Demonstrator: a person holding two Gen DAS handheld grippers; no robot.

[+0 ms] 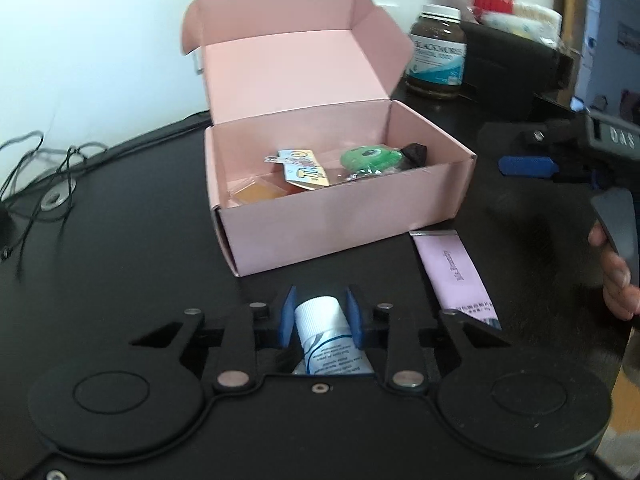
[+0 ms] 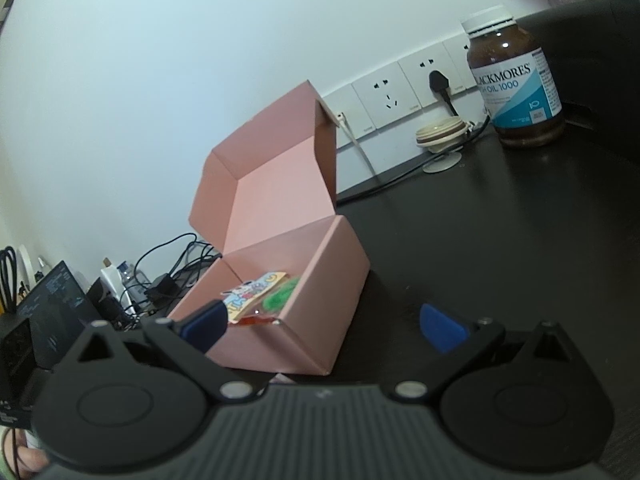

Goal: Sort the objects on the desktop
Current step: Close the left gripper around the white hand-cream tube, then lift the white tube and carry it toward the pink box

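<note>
Left wrist view: white tube [image 1: 320, 328] is clamped cap-forward between the blue pads of the left hand-held gripper [image 1: 321, 318], just in front of the open pink box [image 1: 340, 216] on the black worktop [image 1: 120, 240]. Pink sachet [image 1: 456, 276] lies beside the box. Right hand-held gripper [image 2: 324, 326] is held wide open, empty, near the box.
</note>
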